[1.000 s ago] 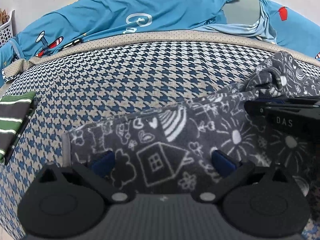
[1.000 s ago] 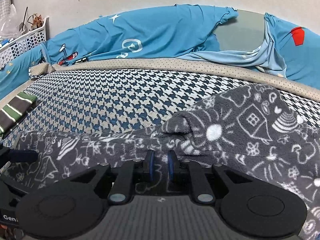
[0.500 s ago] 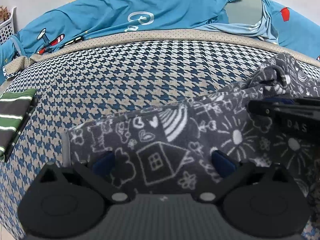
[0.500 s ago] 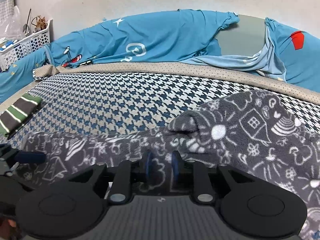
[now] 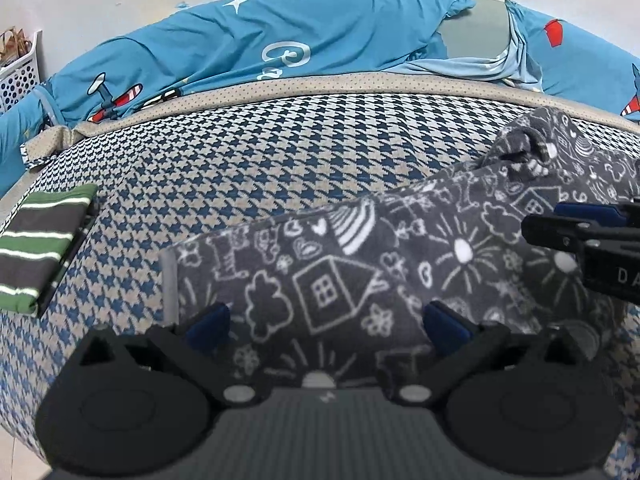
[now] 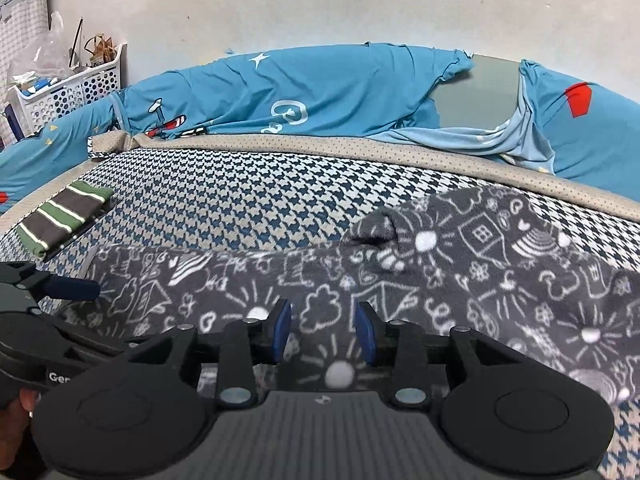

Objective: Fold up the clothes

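A dark grey fleece garment [image 5: 332, 264] with white doodle print lies folded into a long strip across the houndstooth bed cover [image 5: 280, 152]. My left gripper [image 5: 326, 322] hovers over the strip's left end, open wide, pads apart from the cloth. In the right wrist view the garment [image 6: 480, 260] has a small raised fold near its middle. My right gripper [image 6: 324, 330] is over the strip, its jaws opening, with fleece below them and nothing pinched. Each gripper shows in the other's view: the right gripper [image 5: 580, 228] and the left gripper [image 6: 60, 288].
A folded green and grey striped garment [image 5: 44, 240] [image 6: 64, 216] lies at the bed's left edge. Crumpled blue printed bedding [image 5: 320, 40] runs along the wall behind. A white perforated basket [image 6: 68, 88] stands at the far left. A hand [image 6: 24, 400] holds the left gripper.
The right gripper's jaws, shut on the fleece a second ago, have parted and let it go. Both grippers have pulled back and risen a little from the garment.
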`<state>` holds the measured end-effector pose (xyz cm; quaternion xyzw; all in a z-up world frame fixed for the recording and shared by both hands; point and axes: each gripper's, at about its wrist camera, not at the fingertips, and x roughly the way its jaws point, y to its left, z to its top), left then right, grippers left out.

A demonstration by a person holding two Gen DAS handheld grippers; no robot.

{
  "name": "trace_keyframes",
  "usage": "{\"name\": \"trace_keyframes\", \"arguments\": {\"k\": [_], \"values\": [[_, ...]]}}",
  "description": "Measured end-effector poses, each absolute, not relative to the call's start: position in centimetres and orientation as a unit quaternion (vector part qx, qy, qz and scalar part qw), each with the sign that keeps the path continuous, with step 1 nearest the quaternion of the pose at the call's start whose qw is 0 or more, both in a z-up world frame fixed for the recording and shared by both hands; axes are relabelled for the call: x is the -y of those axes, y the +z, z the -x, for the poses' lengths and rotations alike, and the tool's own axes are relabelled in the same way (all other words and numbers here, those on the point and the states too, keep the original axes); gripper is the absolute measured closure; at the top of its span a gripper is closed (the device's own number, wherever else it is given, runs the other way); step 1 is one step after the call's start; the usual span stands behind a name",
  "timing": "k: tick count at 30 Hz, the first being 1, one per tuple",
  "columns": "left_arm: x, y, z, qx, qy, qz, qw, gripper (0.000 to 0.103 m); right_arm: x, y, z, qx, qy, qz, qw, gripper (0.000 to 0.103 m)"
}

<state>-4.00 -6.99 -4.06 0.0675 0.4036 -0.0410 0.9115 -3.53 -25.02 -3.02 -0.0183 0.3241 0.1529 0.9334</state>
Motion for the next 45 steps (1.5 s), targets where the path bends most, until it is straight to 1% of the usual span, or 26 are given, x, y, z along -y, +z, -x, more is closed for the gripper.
{"name": "trace_keyframes", "arguments": {"k": [4, 6, 17, 35, 45], "values": [[6.3, -4.0, 5.0, -0.404, -0.038, -0.057, 0.912, 0.000, 24.9, -3.0, 4.6, -0.321, 0.158, 0.022, 0.933, 0.066], [6.0, -4.1, 5.3, -0.404, -0.035, -0.049, 0.913, 0.000, 24.7, -2.9, 5.2, -0.320, 0.160, 0.026, 0.934, 0.063], [5.9, -4.5, 5.8, -0.414, -0.030, -0.045, 0.909, 0.000, 24.2, -2.9, 6.9, -0.317, 0.168, 0.033, 0.933, 0.060], [6.5, -5.5, 5.6, -0.414, -0.032, -0.056, 0.908, 0.000, 24.3, -3.3, 6.4, -0.330, 0.160, 0.034, 0.930, 0.059], [5.8, -4.4, 6.4, -0.411, -0.044, -0.055, 0.909, 0.000, 23.9, -3.1, 7.6, -0.328, 0.164, 0.028, 0.930, 0.059]]}}
